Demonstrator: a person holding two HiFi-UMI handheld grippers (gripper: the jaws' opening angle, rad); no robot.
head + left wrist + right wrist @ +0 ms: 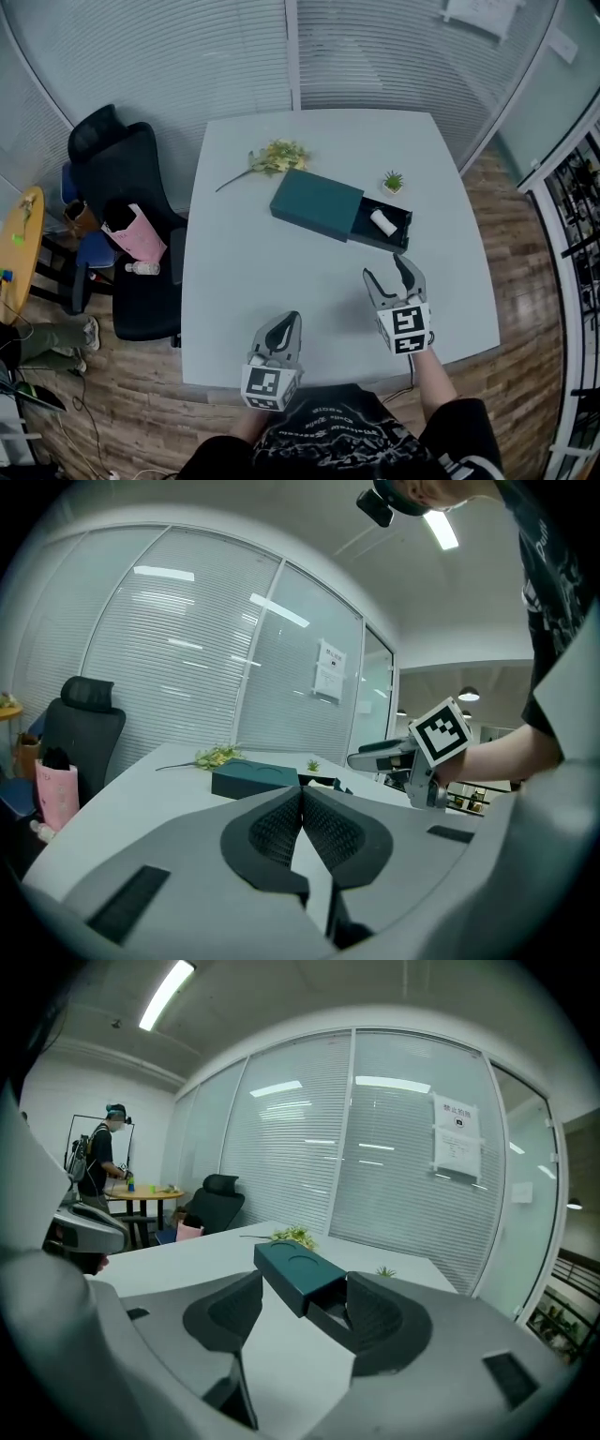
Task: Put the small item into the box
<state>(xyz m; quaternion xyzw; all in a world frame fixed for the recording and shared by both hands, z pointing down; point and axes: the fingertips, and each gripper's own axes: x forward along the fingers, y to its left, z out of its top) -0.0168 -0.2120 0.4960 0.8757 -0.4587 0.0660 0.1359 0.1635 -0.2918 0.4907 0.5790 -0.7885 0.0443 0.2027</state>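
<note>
Small item [382, 221] in box [319, 204] — beyond right gripper [386, 270]

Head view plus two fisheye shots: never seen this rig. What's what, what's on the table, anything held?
There is no robot here. A person holds a two-jaw gripper in each hand, and the cube with square markers is part of each gripper. The head view comes from a camera on the person's head, looking down. The other two pictures come from cameras riding on each gripper, looking along its jaws. The left gripper has its jaws together on nothing. The right gripper has them apart and is also empty. On the grey table lie a dark teal box with its drawer pulled out, a small white item in the drawer, a tiny potted plant and a sprig of yellow flowers.
</note>
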